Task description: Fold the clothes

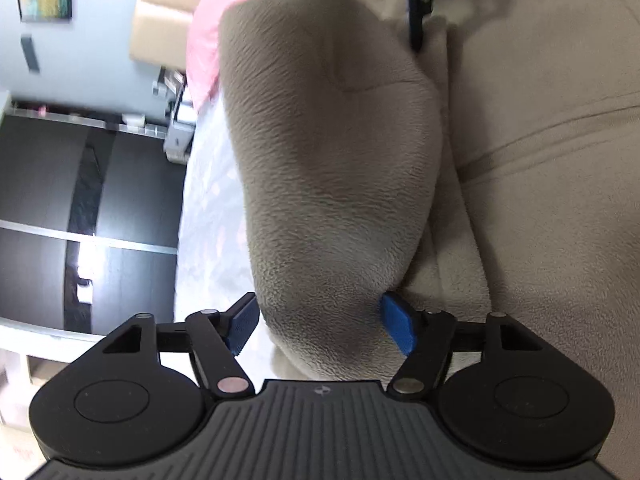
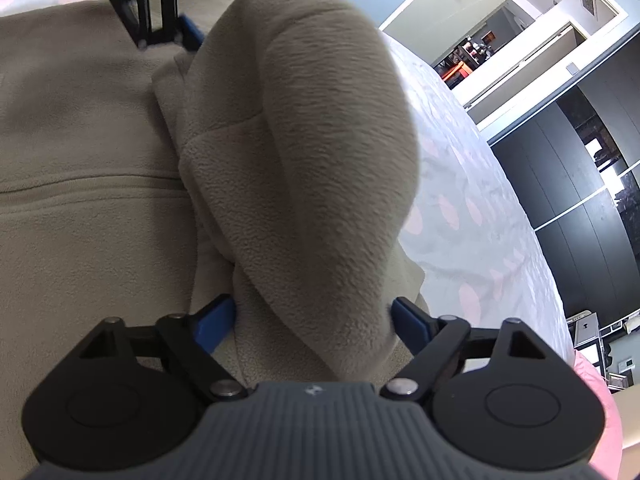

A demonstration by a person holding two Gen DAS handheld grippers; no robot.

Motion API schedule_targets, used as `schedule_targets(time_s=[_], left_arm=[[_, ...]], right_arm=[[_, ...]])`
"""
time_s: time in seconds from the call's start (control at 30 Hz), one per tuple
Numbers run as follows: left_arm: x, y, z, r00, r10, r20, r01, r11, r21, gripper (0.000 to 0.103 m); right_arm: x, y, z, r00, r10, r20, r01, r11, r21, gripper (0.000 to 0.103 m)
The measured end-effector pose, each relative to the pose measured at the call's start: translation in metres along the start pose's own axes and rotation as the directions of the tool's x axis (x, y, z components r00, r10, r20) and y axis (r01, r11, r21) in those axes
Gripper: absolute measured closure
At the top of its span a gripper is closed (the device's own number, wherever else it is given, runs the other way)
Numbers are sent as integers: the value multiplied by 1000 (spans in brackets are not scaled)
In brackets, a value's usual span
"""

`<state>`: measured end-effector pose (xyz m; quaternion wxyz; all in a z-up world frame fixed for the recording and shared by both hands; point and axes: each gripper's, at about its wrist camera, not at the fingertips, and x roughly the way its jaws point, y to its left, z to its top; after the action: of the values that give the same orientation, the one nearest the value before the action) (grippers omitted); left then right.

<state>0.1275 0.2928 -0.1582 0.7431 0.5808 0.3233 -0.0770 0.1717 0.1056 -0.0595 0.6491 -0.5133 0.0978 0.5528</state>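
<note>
Beige fuzzy fleece (image 1: pixel 332 168) lies on the bed sheet (image 1: pixel 212 216) with pink spots, and you lift a thick fold of it with both tools. Your left gripper (image 1: pixel 320 322) pinches one end of the fold between its blue pads (image 1: pixel 396 324). Your right gripper (image 2: pixel 312 320) pinches the other end, near the sheet's right side.
</note>
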Motion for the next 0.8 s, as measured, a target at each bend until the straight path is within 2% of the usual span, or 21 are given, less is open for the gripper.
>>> schedule_targets(time_s=[0.07, 0.13, 0.17, 0.23, 0.3, 0.33, 0.37, 0.43, 0.47, 0.5, 0.53, 0.57, 0.7, 0.77, 0.8], left_arm=[[3, 2, 1, 1000, -22, -19, 22, 999, -38, 52], [3, 4, 2, 999, -29, -27, 28, 998, -54, 66], [3, 6, 3, 999, -13, -34, 11, 998, -59, 70], [4, 13, 4, 999, 27, -45, -31, 995, -97, 77], [4, 20, 5, 994, 102, -49, -108, 986, -127, 80], [4, 22, 6, 988, 147, -52, -153, 978, -140, 80], [6, 23, 7, 976, 212, -57, -218, 965, -144, 81], [13, 24, 10, 932, 355, -72, -362, 923, -128, 81], [17, 22, 11, 910, 407, -75, -414, 904, -105, 83], [20, 19, 11, 901, 429, -71, -434, 897, -89, 84], [21, 15, 10, 900, 432, -61, -435, 897, -79, 84], [23, 10, 8, 908, 414, -58, -418, 906, -75, 84], [26, -8, 0, 955, 289, -65, -293, 954, -61, 84], [24, -13, -2, 968, 243, -68, -247, 966, -71, 84], [23, -14, -2, 972, 223, -70, -228, 971, -78, 84]], right_arm=[[-3, 1, 0, 1000, 9, -2, -9, 1000, -18, 30], [-6, 3, -1, 1000, 11, -6, -12, 999, -40, 43], [-6, 5, 0, 1000, 5, -11, -5, 999, -53, 48], [-5, 8, 2, 999, -28, -25, 26, 996, -85, 74], [-2, 6, 1, 994, -101, -38, 97, 990, -104, 90], [-1, 4, 1, 988, -148, -39, 144, 984, -102, 90], [0, -1, 2, 979, -198, -37, 195, 977, -84, 90], [5, -8, 4, 953, -302, -34, 300, 953, -47, 90], [9, -10, 5, 936, -351, -32, 349, 936, -43, 90], [12, -8, 4, 923, -384, -29, 382, 922, -56, 90], [15, -3, 1, 914, -405, -25, 402, 912, -80, 90], [20, 4, 1, 909, -415, -23, 411, 905, -108, 90], [17, 26, -9, 933, -358, -23, 349, 920, -177, 91], [22, 24, -4, 945, -325, -34, 315, 935, -162, 89], [22, 23, 1, 950, -310, -41, 302, 942, -145, 85]])
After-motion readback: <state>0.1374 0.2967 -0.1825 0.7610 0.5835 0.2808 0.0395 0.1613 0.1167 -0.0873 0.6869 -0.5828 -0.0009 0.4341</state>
